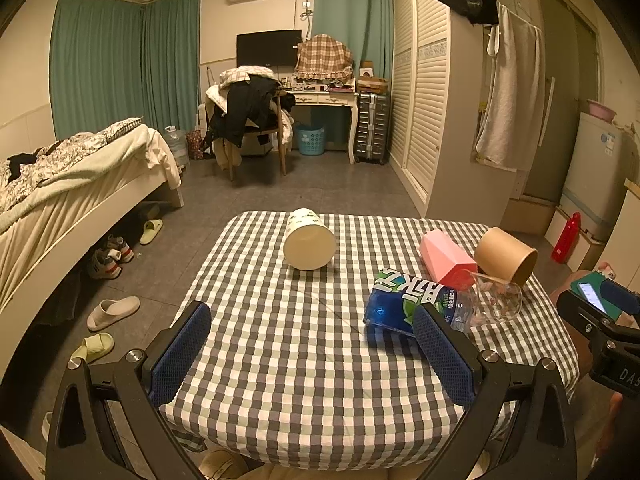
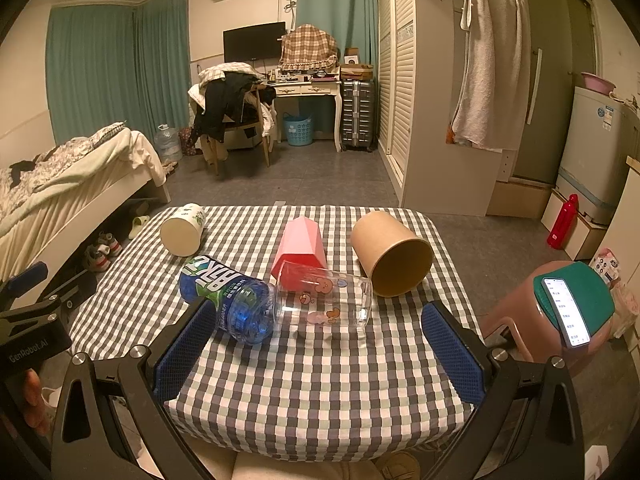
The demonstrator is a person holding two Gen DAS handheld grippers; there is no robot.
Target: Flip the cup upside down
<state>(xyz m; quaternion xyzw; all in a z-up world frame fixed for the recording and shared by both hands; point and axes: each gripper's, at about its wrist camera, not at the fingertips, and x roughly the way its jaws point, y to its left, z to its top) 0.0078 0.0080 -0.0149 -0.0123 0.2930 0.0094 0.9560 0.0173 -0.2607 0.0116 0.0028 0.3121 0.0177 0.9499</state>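
Note:
Several cups lie on their sides on the checked table [image 1: 304, 360] [image 2: 320, 384]. A white paper cup [image 1: 309, 239] [image 2: 183, 229] lies at the far left. A pink faceted cup [image 1: 446, 258] [image 2: 300, 245], a brown paper cup [image 1: 506, 255] [image 2: 391, 253] and a clear glass with cartoon prints [image 1: 496, 298] [image 2: 326, 300] lie to the right. A blue-labelled plastic bottle [image 1: 408, 300] [image 2: 230, 300] lies beside the glass. My left gripper [image 1: 312, 356] is open and empty above the table's near edge. My right gripper [image 2: 316, 356] is open and empty, just short of the glass.
A bed [image 1: 68, 184] stands left with slippers [image 1: 112, 312] and shoes on the floor. A pink stool [image 2: 560, 312] with a phone [image 2: 566, 312] stands right of the table. A wardrobe [image 1: 424, 92], a fridge [image 2: 600, 152] and a red bottle [image 2: 562, 222] stand to the right.

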